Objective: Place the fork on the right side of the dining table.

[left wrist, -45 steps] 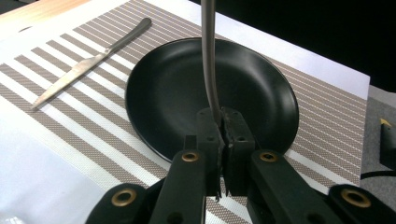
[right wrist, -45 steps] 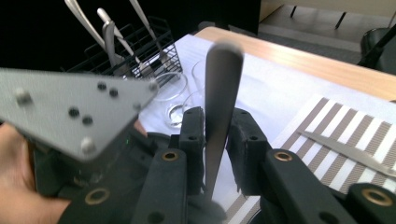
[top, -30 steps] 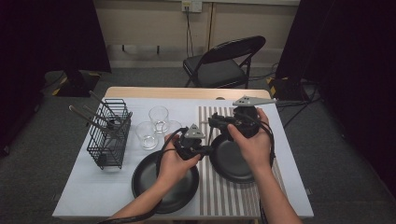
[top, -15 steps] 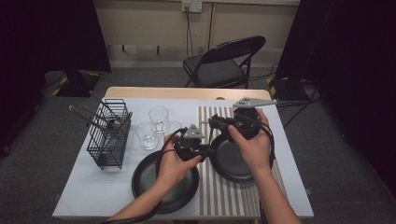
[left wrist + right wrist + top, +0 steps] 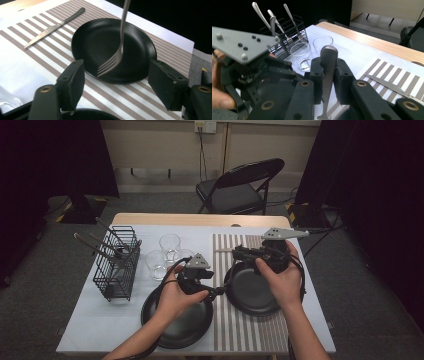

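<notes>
Fork (image 5: 117,53) hangs tines-down over the right black plate (image 5: 140,50), its handle clamped in my right gripper (image 5: 329,82); my left gripper (image 5: 116,85) has just opened wide, empty.

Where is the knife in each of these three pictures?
High view: knife at the far left corner of the striped mat.
Left gripper view: upper left, lying on the mat.
Right gripper view: lower right, on the mat.
Shared landmark: the striped mat.
</notes>
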Tool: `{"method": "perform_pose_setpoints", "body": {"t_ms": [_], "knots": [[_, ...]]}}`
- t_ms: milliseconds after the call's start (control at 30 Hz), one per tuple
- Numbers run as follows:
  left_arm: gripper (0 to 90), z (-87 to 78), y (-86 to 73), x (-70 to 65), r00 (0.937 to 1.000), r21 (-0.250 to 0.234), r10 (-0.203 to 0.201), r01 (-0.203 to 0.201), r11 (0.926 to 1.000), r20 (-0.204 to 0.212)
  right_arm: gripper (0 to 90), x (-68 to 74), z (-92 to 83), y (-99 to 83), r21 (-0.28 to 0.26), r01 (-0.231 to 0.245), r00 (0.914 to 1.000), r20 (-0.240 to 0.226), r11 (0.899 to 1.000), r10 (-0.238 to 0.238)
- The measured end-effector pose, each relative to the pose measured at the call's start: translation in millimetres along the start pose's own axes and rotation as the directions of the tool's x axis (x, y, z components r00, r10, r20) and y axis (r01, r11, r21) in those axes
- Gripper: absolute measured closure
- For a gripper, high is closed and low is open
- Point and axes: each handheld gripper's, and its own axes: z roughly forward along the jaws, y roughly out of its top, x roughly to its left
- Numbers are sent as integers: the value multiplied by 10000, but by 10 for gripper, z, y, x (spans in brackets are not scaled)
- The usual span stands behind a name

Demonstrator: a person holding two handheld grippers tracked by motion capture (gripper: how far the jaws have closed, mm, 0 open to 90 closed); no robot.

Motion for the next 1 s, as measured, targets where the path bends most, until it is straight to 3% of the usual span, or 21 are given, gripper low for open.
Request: {"method": "perform_pose_setpoints", "body": {"t_ms": [100, 200, 433, 1000], "knots": [[265, -44, -13, 17, 9999, 36, -68, 67, 10000, 109, 788, -10, -36, -33, 0, 99, 9999, -13, 10000, -99], [195, -101, -24, 42, 9994, 119, 117, -121, 9999, 317, 789, -14, -64, -69, 20, 134, 9998, -125, 9999, -133], [182, -215, -97, 123, 9989, 165, -58, 50, 9999, 462, 788, 4, -106, -139, 29, 287, 9987, -432, 9996, -286], [191, -354, -257, 209, 9992, 287, -165, 154, 9995, 376, 788, 36, -139, -336, 205, 336, 9956, -883, 9992, -316]]}}
